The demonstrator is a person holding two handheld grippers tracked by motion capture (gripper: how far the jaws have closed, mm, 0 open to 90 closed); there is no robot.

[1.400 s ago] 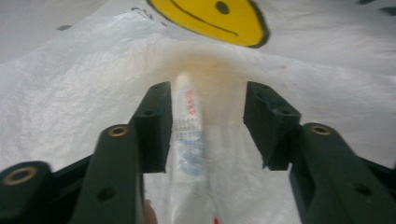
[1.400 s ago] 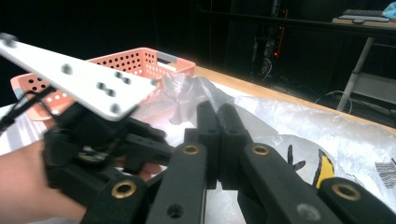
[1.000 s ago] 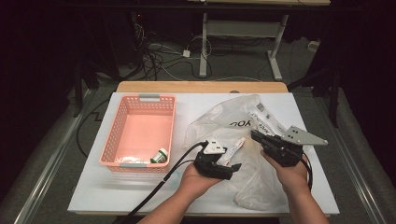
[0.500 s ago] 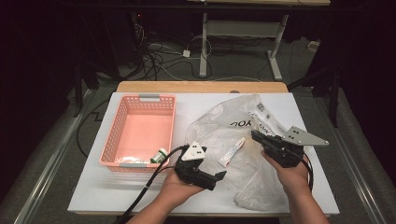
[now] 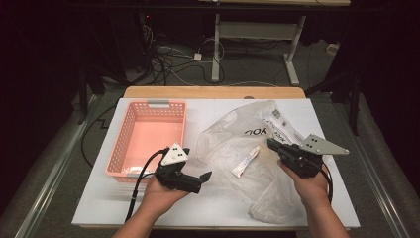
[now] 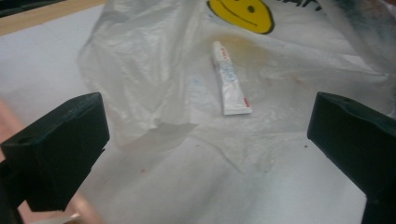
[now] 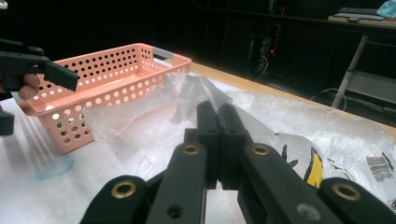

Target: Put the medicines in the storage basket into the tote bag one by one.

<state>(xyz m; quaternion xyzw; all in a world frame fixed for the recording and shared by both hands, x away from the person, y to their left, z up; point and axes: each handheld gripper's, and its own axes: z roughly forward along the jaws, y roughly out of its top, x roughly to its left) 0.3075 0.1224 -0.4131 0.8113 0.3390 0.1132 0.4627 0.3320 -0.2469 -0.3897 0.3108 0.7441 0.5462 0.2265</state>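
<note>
Your left gripper [image 5: 205,177] stands spread and empty, jaws just opened, beside the plastic bag [image 5: 247,148]. Right gripper [image 5: 271,144] is pressed together on the bag. Grabbing the tube [image 5: 245,161] may snag film.

The basket [image 5: 148,136] was salmon pink with rows of round holes in its walls and a grey handle at its far end. The bag [image 5: 247,148] was clear, cloudy plastic printed with black letters and a yellow smiley face drawn in black; the tube [image 6: 229,79] lying on it was white with blue print and red marks. The table [image 5: 99,208] was white with a pale wooden far edge, and both grippers, left [image 5: 198,181] and right [image 5: 271,144], were black with grey plates.
</note>
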